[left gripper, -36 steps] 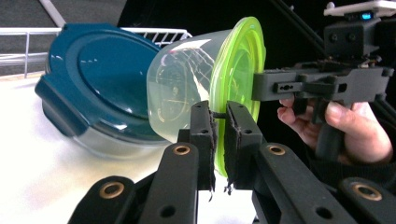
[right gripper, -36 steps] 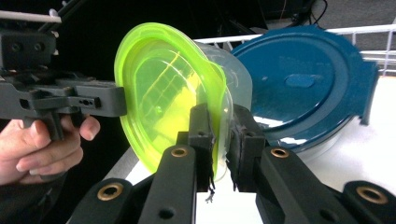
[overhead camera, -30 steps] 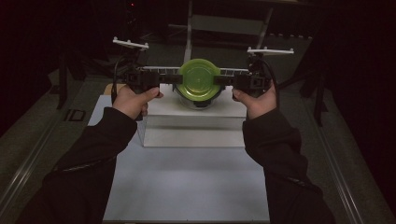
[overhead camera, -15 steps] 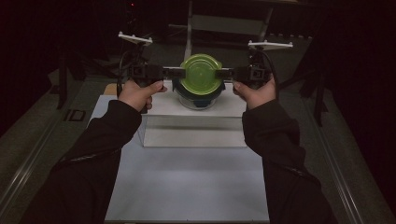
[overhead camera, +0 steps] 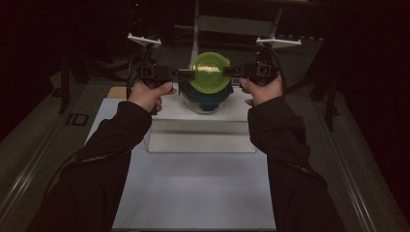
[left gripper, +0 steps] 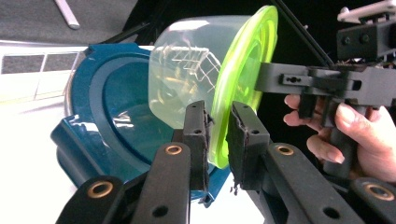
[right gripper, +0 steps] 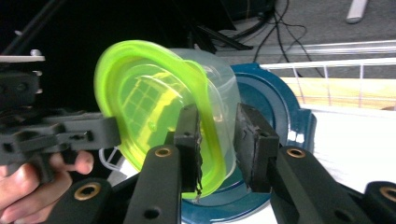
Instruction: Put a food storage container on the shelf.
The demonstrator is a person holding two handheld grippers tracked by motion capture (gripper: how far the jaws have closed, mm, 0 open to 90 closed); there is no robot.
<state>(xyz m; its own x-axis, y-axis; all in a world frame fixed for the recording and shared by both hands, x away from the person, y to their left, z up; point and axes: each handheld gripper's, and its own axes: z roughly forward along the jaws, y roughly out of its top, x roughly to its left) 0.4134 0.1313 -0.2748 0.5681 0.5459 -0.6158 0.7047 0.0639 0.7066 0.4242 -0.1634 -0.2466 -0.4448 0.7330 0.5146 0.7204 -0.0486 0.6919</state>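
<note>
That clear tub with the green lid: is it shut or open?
Shut. The green lid sits on the clear tub all round its rim in both gripper views, no gap showing.

Lighting: dim overall; the far side of the room is lost in darkness.
Table [overhead camera: 193, 193]: a pale white top is seen, lit brightest at the centre.
Raised block [overhead camera: 200, 130]: a white box-like platform is set on the table's far half.
Floor [overhead camera: 38, 145]: grey carpet-like covering is seen on both sides of the table.
Rails [overhead camera: 360, 203]: metal strips are laid along the floor beside the table.
Post [overhead camera: 196, 29]: a pale upright is placed behind the table.
Cables [right gripper: 285, 23]: dark leads are strewn over the floor.
</note>
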